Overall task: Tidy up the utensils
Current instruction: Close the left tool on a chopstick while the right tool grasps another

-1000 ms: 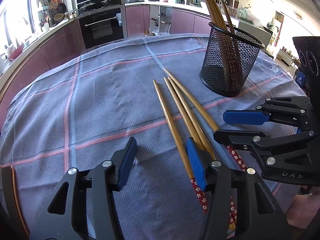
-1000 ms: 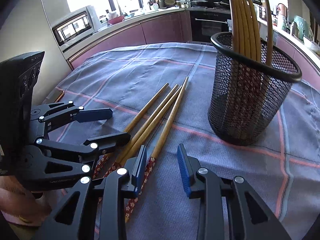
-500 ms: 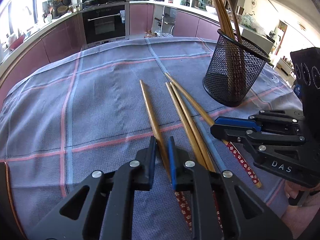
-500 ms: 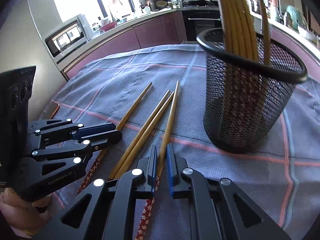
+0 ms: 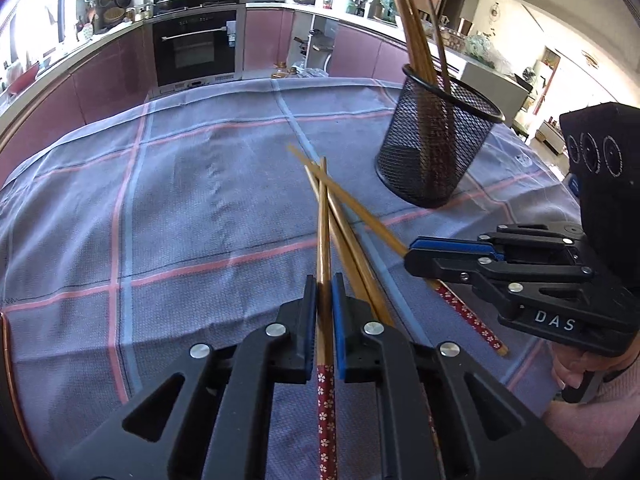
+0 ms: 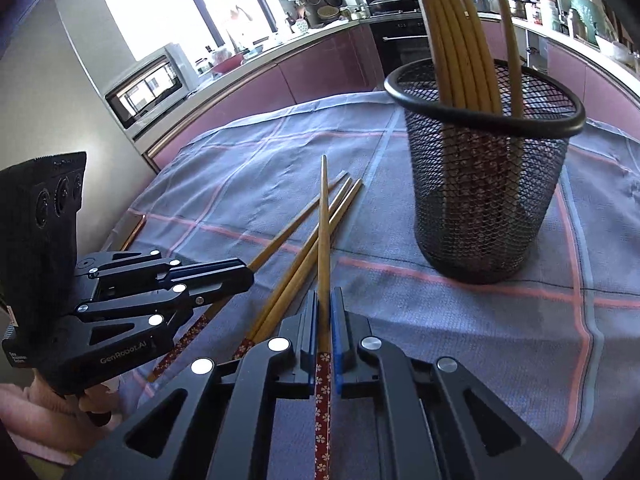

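- I am holding a black two-finger gripper with blue pads in each hand, over a table covered by a grey-blue cloth crossed with pink and pale blue lines.
- My left gripper is clamping one bamboo chopstick with a red flowered handle; its jaws are pressed together on the stick, which is pointing forward, its tip raised off the cloth.
- My right gripper is gripping a second bamboo chopstick of the same kind in the same way, jaws tight against it.
- Two more matching chopsticks are lying side by side on the cloth between my grippers, under the raised sticks.
- A round black wire-mesh holder is standing upright on the cloth ahead and to the right, with several chopsticks leaning inside it, tips upward.
- A kitchen with plum-coloured cabinets is curving behind the table.
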`<action>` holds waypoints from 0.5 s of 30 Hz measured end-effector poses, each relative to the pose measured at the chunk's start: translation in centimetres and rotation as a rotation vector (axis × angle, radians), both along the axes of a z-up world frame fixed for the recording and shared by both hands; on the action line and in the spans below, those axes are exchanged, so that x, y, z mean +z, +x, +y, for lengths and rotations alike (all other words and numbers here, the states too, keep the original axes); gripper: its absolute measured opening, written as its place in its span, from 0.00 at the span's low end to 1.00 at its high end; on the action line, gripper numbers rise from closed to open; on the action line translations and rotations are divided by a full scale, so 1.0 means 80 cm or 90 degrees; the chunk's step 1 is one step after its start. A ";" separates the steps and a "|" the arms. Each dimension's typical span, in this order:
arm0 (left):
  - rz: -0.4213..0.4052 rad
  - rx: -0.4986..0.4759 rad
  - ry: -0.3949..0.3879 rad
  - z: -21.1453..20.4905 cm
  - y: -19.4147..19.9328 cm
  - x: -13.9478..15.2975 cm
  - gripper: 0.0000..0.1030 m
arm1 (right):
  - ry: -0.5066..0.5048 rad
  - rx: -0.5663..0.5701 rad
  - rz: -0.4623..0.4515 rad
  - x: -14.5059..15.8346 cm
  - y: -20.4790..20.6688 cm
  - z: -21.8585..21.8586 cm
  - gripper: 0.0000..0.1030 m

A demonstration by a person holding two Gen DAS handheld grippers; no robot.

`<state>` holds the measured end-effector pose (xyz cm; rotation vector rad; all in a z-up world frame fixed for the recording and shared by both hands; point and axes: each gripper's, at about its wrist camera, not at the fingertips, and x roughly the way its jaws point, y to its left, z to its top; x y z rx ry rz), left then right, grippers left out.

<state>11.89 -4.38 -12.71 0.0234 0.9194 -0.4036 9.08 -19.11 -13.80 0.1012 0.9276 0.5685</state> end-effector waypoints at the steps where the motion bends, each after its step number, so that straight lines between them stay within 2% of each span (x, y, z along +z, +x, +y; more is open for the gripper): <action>1: 0.003 -0.004 0.005 -0.002 0.000 -0.002 0.08 | -0.006 0.003 0.002 -0.001 0.000 0.002 0.05; 15: 0.021 -0.030 0.011 -0.007 0.018 -0.011 0.11 | -0.038 0.012 0.001 -0.005 0.027 0.013 0.11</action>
